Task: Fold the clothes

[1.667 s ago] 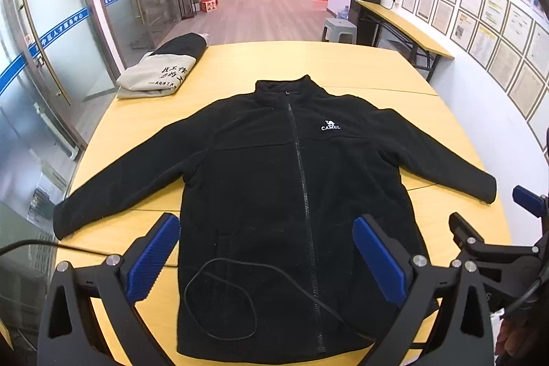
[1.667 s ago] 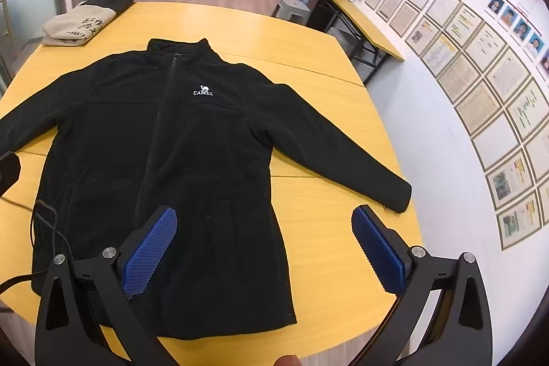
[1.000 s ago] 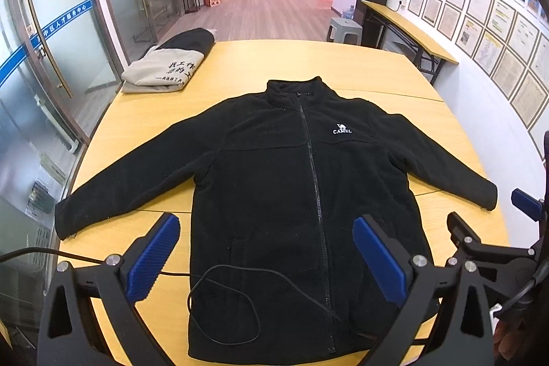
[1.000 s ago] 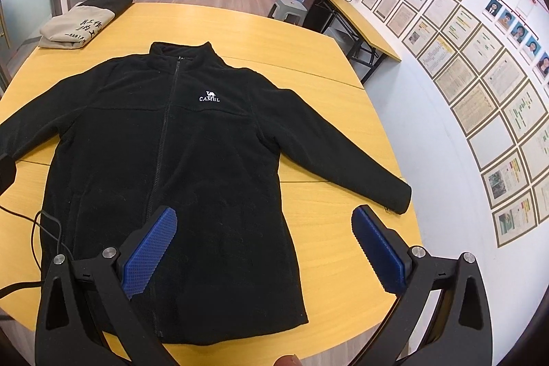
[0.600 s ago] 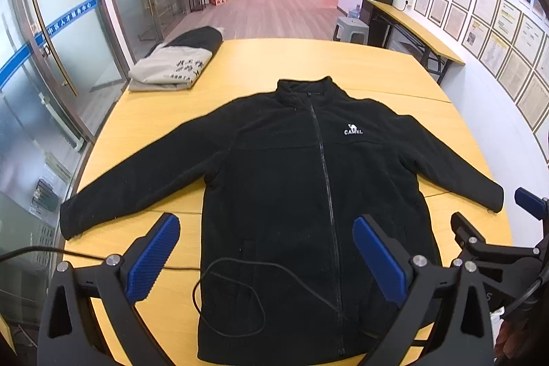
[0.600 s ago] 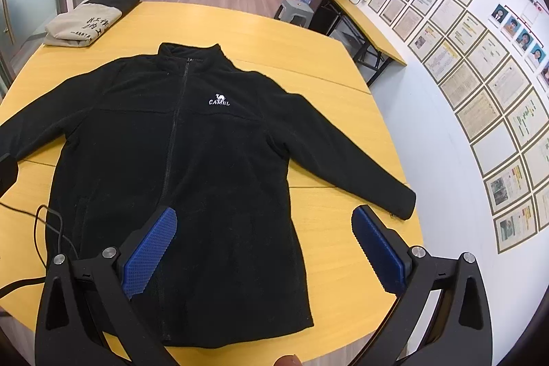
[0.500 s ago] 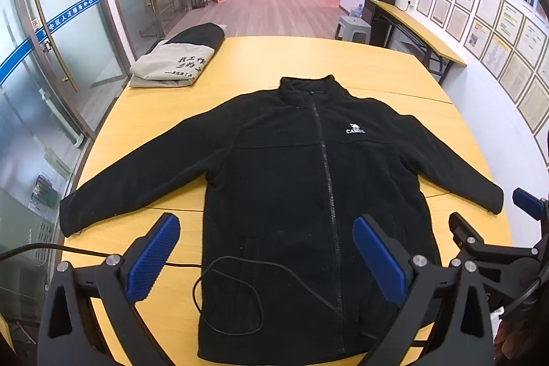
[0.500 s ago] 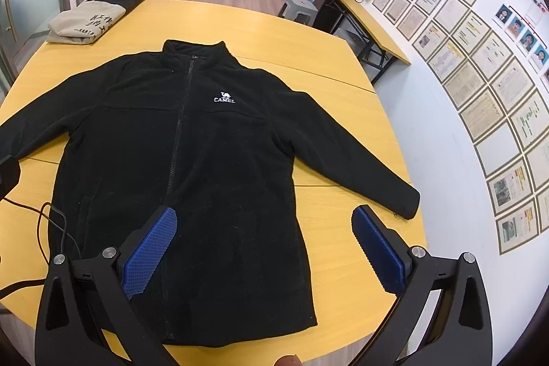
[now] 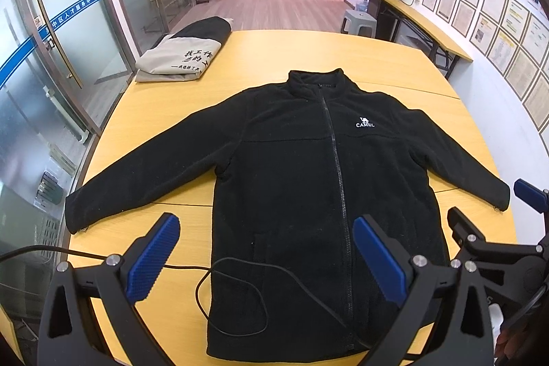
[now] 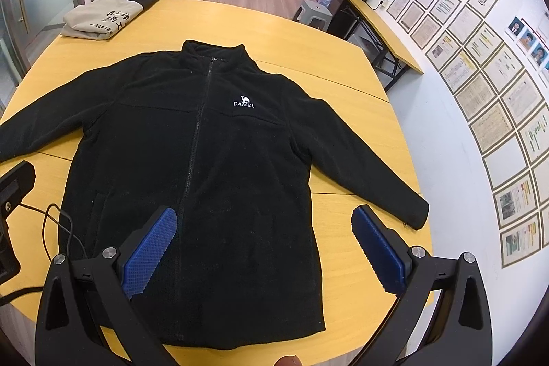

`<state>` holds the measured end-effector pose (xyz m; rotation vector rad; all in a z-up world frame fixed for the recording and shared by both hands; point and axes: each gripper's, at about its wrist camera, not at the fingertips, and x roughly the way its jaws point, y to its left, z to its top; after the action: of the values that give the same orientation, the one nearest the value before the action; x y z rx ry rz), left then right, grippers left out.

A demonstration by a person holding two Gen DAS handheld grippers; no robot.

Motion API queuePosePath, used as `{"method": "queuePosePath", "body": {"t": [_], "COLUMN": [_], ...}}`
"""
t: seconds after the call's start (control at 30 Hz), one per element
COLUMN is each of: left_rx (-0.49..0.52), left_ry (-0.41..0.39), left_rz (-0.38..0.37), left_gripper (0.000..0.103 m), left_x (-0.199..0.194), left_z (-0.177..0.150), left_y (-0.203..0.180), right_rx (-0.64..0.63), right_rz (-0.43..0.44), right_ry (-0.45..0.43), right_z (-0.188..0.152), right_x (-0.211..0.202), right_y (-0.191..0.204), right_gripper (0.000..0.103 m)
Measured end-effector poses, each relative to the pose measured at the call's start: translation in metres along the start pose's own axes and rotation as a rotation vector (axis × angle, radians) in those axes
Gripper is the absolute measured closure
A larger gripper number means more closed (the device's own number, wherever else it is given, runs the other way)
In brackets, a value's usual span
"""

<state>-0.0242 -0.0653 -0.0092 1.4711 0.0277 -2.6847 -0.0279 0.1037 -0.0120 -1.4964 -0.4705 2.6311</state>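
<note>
A black fleece jacket [image 9: 308, 167] with a white CAMEL logo lies flat, front up and zipped, on the yellow table [image 9: 394, 64], both sleeves spread outward. It also shows in the right wrist view [image 10: 206, 153]. My left gripper [image 9: 266, 258] is open and empty, held above the jacket's lower hem. My right gripper [image 10: 264, 246] is open and empty, above the hem's right side. The right gripper's body [image 9: 487, 249] shows at the right edge of the left wrist view.
Folded grey and black clothes [image 9: 185, 55] lie at the table's far left corner, also in the right wrist view [image 10: 109, 11]. A thin black cable [image 9: 240, 283] loops over the jacket's hem. Glass doors stand left, a side table [image 9: 418, 19] and framed papers right.
Both grippers have drifted slightly; the jacket now sits a little further right and lower in both views. The jacket has not moved on the table. Both grippers stay open.
</note>
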Motion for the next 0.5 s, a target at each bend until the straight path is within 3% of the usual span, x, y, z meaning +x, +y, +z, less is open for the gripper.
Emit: {"method": "queuePosePath", "body": {"t": [0.5], "left_rx": [0.008], "left_ry": [0.023], "left_rz": [-0.012], "left_gripper": [0.0], "left_x": [0.006], "left_z": [-0.001], "left_y": [-0.001], "right_rx": [0.01], "right_rz": [0.001], "right_ry": [0.013], "right_z": [0.0], "right_x": [0.011], "right_y": [-0.001], "right_gripper": [0.0]}}
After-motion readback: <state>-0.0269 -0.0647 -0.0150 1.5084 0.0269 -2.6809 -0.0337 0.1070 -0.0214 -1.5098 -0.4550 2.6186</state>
